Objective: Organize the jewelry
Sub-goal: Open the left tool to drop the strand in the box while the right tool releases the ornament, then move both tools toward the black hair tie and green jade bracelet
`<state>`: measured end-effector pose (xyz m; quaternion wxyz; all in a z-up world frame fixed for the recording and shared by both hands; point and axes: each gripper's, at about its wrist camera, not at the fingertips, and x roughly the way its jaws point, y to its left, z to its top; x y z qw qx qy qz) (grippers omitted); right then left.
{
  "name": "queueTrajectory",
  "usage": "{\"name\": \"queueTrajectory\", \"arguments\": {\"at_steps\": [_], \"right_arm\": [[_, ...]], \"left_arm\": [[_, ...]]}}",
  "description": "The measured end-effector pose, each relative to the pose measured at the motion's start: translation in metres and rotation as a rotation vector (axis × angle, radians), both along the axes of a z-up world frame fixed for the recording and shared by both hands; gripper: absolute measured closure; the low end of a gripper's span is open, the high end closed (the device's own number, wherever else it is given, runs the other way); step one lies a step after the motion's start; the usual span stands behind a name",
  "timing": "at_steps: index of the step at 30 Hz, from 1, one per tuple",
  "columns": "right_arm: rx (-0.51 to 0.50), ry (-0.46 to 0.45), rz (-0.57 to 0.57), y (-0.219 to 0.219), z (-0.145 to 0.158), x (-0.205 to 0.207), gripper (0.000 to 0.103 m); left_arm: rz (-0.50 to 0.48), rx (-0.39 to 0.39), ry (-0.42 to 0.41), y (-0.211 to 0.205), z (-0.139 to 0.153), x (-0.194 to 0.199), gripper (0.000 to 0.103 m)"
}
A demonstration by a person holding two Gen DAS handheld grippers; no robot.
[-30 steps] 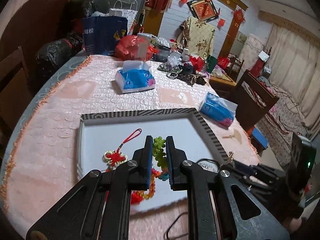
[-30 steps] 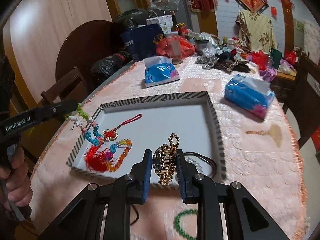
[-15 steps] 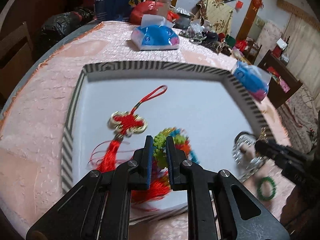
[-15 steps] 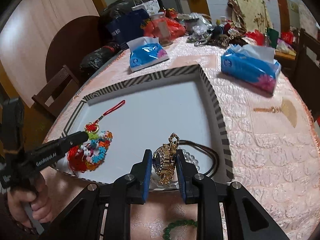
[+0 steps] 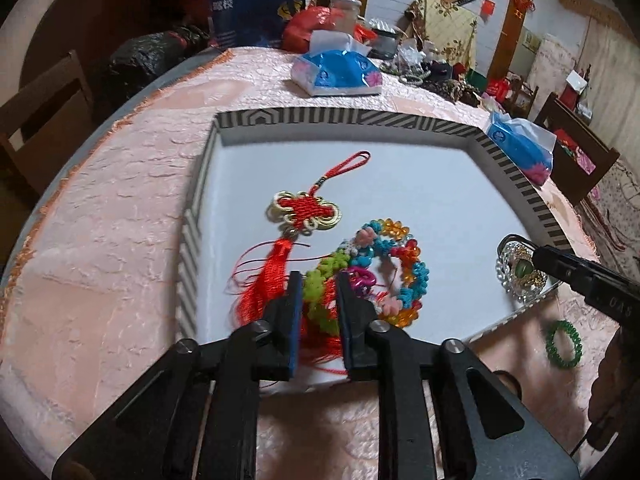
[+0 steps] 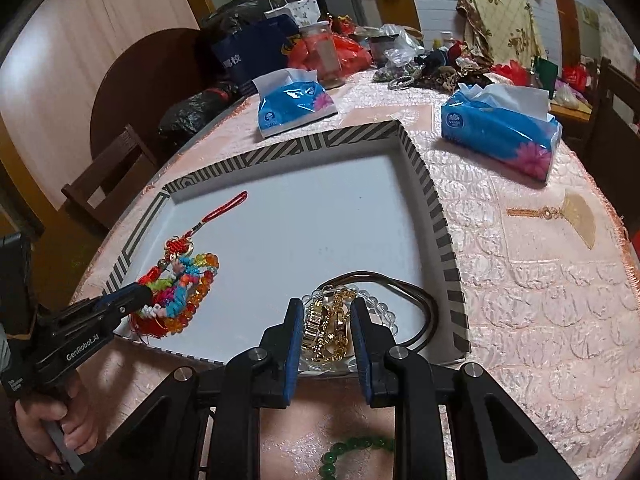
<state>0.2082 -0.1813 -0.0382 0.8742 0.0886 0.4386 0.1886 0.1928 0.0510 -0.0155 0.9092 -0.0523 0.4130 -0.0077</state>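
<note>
One cluttered room, round table under pink quilted cloth (image 6: 520, 280), striped-rim white tray (image 6: 440, 232) holding jewelry, left gripper (image 5: 318, 292) pinching the bright beaded bracelet (image 5: 400, 264), right gripper (image 6: 326, 320) loosely straddling the gold watch (image 6: 324, 328) at the tray's near edge.

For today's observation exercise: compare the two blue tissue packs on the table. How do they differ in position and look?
The left tissue pack lies beyond the tray's far edge, close to the red bag; the right tissue pack lies off the tray's right far corner. The left one shows a white base strip; the right one looks blue all over. Both are blue with a pink flower and a white tissue sticking out.
</note>
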Motion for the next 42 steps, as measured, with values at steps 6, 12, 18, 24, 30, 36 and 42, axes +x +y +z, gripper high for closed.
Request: {"name": "queueTrajectory", "arguments": {"at_steps": [6,12,18,24,30,36,42], "right_arm": [[0.039,0.012,-0.006,-0.005,0.005,-0.002,0.080],[0.070,-0.009,-0.125,-0.046,0.032,-0.026,0.080],[0.028,0.033,-0.126,-0.069,0.032,-0.069,0.080],[0.012,0.043,-0.056,-0.059,0.019,-0.109,0.080],[-0.028,0.067,-0.022,-0.045,0.008,-0.111,0.077],[-0.067,0.089,-0.037,-0.045,0.000,-0.111,0.058],[-0.061,0.130,-0.028,-0.044,-0.013,-0.101,0.058]], "left_arm": [[0.052,0.027,-0.043,0.017,0.004,-0.017,0.069],[0.056,0.017,-0.017,0.021,-0.001,-0.023,0.069],[0.066,0.023,-0.011,0.028,0.002,-0.033,0.069],[0.085,0.000,-0.045,0.039,0.019,-0.047,0.069],[-0.066,-0.065,-0.090,0.007,0.038,-0.092,0.045],[-0.221,-0.054,0.021,-0.042,0.000,-0.100,0.044],[-0.313,-0.041,0.061,-0.065,-0.013,-0.079,0.044]]}}
